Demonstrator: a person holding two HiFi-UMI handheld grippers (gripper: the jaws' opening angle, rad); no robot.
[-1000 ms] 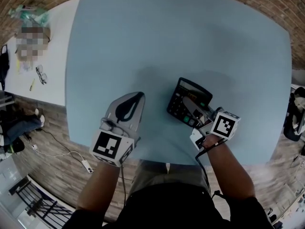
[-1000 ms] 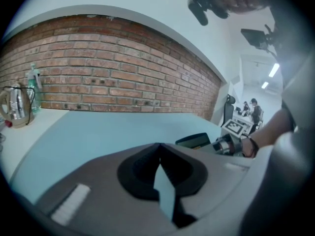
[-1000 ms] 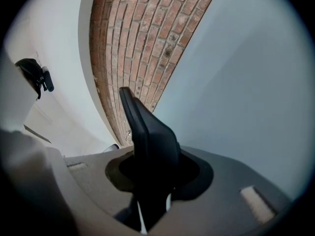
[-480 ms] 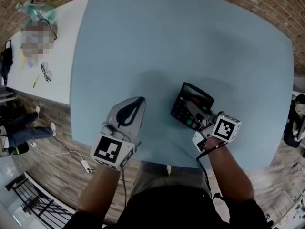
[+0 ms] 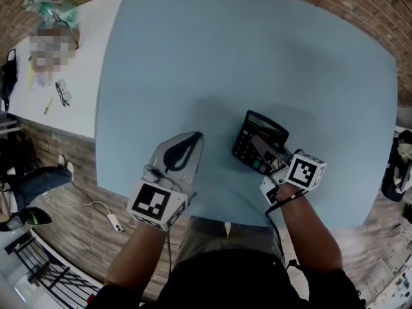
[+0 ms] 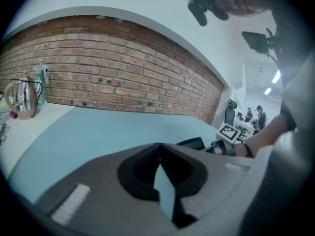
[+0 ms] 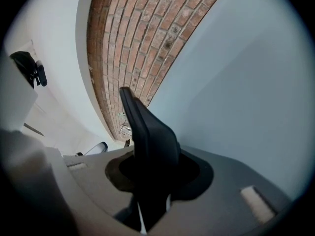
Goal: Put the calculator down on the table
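The black calculator (image 5: 259,140) is over the near right part of the blue table (image 5: 257,50), tilted, its keys facing up. My right gripper (image 5: 262,150) is shut on its near edge. In the right gripper view the calculator (image 7: 147,129) stands edge-on between the jaws of that gripper (image 7: 151,173). Whether the calculator touches the table I cannot tell. My left gripper (image 5: 196,136) hovers to the left of it, shut, with nothing in it. In the left gripper view its tips meet at the left gripper (image 6: 158,145), and the calculator (image 6: 192,143) shows just beyond.
A white side table (image 5: 71,56) adjoins on the left, with glasses (image 5: 62,93) on it. A kettle (image 6: 19,100) and a bottle (image 6: 41,80) stand near the brick wall (image 6: 123,82). The blue table's near edge (image 5: 225,219) is close under my hands.
Only the head view has shifted a little. Both grippers stay in place, and the right one keeps its hold on the calculator.
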